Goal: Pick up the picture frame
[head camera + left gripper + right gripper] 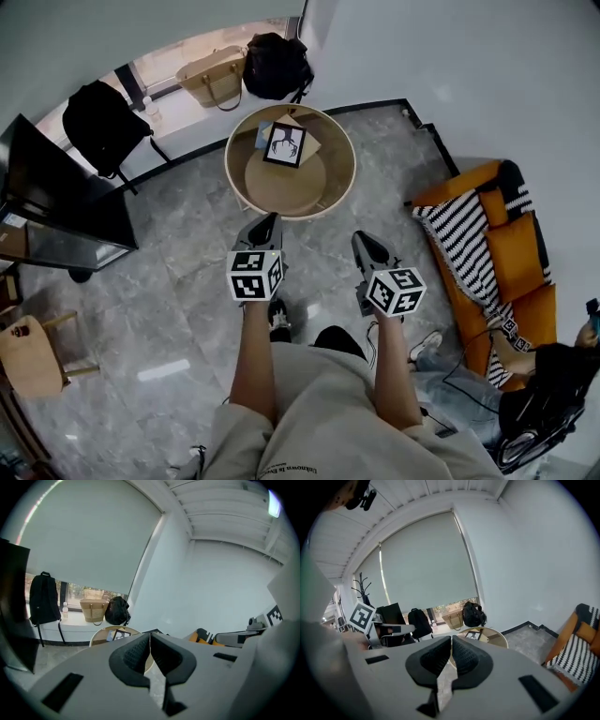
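Though picture frame (pixel 121 634) shows, left hand-held gripper (pixel 150 637) hides half table (pixel 96 638).

Picture frame (pixel 284 144) on round table (pixel 242 178); bags (pixel 244 70) behind.

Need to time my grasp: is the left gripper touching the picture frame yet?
Apart. The head view shows the left gripper at the round table's near edge, with bare tabletop between it and the picture frame.
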Action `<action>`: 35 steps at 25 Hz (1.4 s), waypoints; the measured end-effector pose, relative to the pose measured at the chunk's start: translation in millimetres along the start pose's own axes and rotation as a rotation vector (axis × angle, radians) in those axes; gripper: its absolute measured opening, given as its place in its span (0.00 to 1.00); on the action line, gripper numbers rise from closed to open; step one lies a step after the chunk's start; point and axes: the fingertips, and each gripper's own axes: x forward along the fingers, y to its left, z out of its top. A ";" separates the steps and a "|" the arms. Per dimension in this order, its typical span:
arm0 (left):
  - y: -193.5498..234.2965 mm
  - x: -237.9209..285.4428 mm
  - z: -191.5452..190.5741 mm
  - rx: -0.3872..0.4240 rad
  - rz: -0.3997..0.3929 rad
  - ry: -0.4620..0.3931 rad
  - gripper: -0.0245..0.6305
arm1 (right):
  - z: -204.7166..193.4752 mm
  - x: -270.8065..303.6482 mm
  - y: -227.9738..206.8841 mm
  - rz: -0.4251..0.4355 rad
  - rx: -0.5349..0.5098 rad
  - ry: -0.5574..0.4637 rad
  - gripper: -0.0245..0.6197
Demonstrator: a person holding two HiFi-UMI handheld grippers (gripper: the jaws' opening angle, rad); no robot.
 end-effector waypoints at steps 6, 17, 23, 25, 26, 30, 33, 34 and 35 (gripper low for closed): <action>22.4 12.0 -4.9 -0.036 0.027 0.009 0.07 | -2.2 -10.3 -15.9 0.035 0.063 -0.048 0.09; 60.3 49.0 36.5 -0.027 0.121 -0.037 0.07 | 33.6 68.5 -24.8 0.283 0.000 0.012 0.09; 68.2 107.7 45.4 -0.041 0.144 0.040 0.07 | 80.1 143.4 -51.8 0.402 0.011 0.053 0.09; 73.8 126.4 50.4 -0.056 0.167 0.062 0.07 | 93.7 169.9 -66.7 0.432 0.001 0.082 0.09; 76.4 135.2 52.7 -0.073 0.179 0.064 0.07 | 98.7 181.9 -73.8 0.451 -0.009 0.101 0.09; 72.9 170.9 55.9 -0.189 0.175 0.032 0.07 | 105.7 217.5 -93.4 0.543 -0.105 0.189 0.09; 63.2 200.6 43.2 -0.254 0.168 0.047 0.07 | 104.9 241.0 -114.2 0.578 -0.125 0.234 0.09; 62.8 210.5 37.2 -0.278 0.175 0.056 0.07 | 105.0 250.3 -121.8 0.588 -0.119 0.245 0.09; 63.9 219.7 31.8 -0.297 0.183 0.066 0.07 | 105.0 260.8 -129.0 0.596 -0.113 0.254 0.09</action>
